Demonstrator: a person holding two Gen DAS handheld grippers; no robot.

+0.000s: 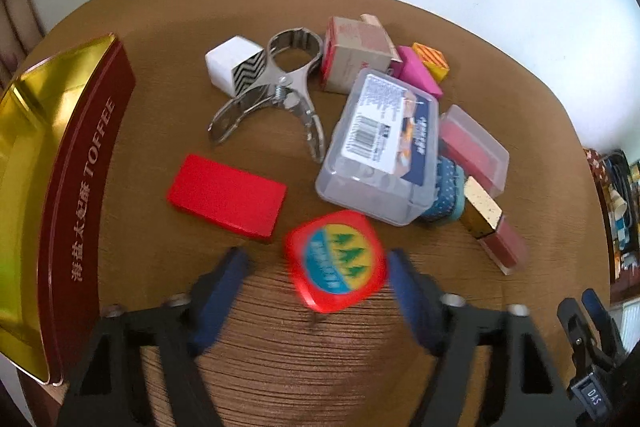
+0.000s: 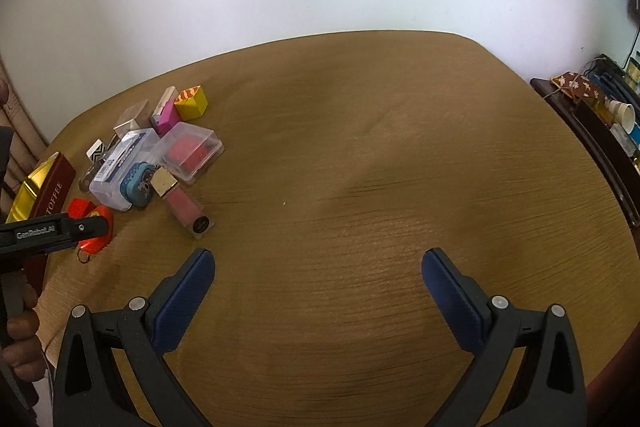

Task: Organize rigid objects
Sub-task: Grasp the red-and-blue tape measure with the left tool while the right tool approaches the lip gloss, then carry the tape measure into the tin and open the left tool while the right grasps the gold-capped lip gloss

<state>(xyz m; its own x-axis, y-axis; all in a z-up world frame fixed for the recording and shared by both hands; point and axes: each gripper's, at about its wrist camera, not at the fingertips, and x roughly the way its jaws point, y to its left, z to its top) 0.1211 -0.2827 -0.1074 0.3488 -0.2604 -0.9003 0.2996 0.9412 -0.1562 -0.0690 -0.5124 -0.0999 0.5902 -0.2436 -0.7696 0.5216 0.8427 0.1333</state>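
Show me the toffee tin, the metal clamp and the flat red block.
toffee tin (image 1: 86,195), left wrist view, on its dark red side wall.
metal clamp (image 1: 280,87), left wrist view, on its spring pivot.
flat red block (image 1: 228,195), left wrist view, on its top face.

"TOFFEE" on red tin (image 1: 86,187), "GenRobot.AI" on left tool (image 2: 60,231)

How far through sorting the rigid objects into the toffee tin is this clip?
Barely begun. Done: nothing; what shows of the toffee tin is bare. In hand: the left gripper straddles the red round case; blur hides whether the pads press it. The right gripper hangs open. Left: the red block, metal clamp, clear plastic box and the remaining pile.
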